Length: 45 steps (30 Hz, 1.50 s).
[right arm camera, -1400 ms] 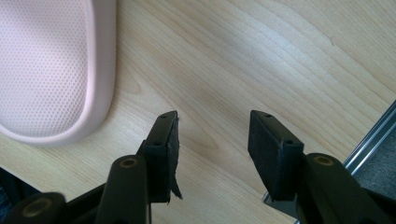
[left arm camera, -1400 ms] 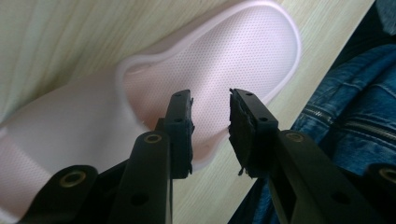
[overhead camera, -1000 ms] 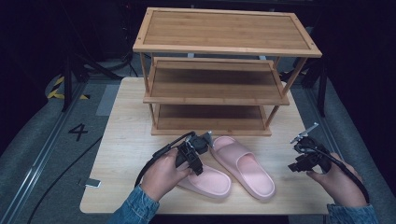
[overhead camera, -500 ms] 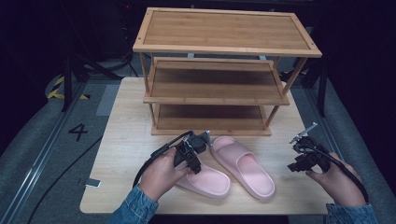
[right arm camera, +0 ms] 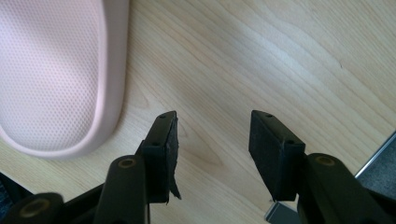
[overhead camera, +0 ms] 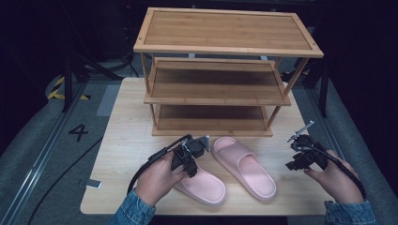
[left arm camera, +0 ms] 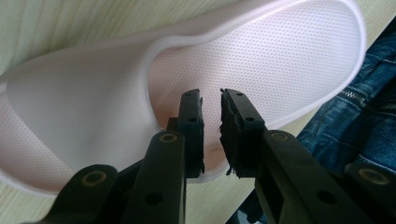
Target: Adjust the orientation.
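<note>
Two pink slippers lie side by side on the wooden table, in front of a bamboo shoe rack. My left gripper is down on the left slipper, just behind its strap. In the left gripper view the left gripper has its jaws drawn close together over that slipper, at its side rim, with a thin gap between them. My right gripper hovers over bare table to the right of the right slipper. In the right gripper view the right gripper is open and empty, and the slipper's heel lies to its left.
The rack has three shelves, all bare, and stands at the back of the table. A small pale tag lies at the table's front left edge. Black cables trail from both grippers. A denim sleeve is close beside the left slipper.
My left gripper has shifted slightly toward me over the left slipper. The slippers and the right gripper have stayed in place.
</note>
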### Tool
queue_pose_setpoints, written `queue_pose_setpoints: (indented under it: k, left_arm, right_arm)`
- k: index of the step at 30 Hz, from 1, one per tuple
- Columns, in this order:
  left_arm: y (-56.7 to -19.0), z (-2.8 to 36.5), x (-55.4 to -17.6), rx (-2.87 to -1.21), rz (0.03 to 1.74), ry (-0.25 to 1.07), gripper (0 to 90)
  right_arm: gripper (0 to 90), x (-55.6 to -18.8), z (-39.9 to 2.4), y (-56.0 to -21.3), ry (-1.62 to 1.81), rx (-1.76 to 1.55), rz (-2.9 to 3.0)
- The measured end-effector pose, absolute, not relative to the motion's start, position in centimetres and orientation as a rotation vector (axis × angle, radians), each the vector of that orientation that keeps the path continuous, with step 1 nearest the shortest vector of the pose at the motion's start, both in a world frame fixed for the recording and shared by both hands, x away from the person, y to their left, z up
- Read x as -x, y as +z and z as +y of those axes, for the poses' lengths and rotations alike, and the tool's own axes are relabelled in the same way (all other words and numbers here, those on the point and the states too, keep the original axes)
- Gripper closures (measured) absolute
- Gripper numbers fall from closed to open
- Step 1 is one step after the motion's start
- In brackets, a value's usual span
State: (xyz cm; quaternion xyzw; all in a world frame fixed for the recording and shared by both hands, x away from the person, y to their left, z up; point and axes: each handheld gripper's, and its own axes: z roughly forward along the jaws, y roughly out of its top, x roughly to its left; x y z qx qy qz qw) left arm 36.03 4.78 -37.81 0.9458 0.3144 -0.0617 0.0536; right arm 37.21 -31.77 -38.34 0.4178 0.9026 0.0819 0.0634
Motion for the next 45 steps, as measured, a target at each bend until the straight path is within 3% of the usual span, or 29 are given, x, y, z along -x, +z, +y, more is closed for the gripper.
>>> queue_pose_setpoints:
  k: [13, 21, 24, 32, 45]
  left_arm:
    - [-38.2, 8.0, -36.8, -2.824, 1.147, -0.115, 75.1]
    - [-38.0, 8.4, -36.7, -2.794, 1.149, -0.145, 72.1]
    - [-38.0, 8.1, -36.3, -2.814, 1.108, -0.197, 75.1]
    - [-38.7, 9.2, -35.4, -2.838, 1.195, -0.224, 81.0]
    - [-38.4, 12.1, -35.9, -2.775, 1.333, -0.065, 75.5]
  right_arm:
    - [52.4, -38.4, -30.4, -38.5, 0.249, -1.204, 2.762]
    - [52.3, -38.5, -30.3, -38.5, 0.242, -1.203, 2.763]
    - [52.3, -38.6, -30.2, -38.4, 0.245, -1.202, 2.764]
    - [52.3, -39.3, -29.5, -38.2, 0.253, -1.167, 2.776]
    - [52.0, -40.5, -28.0, -38.4, 0.252, -1.102, 2.814]
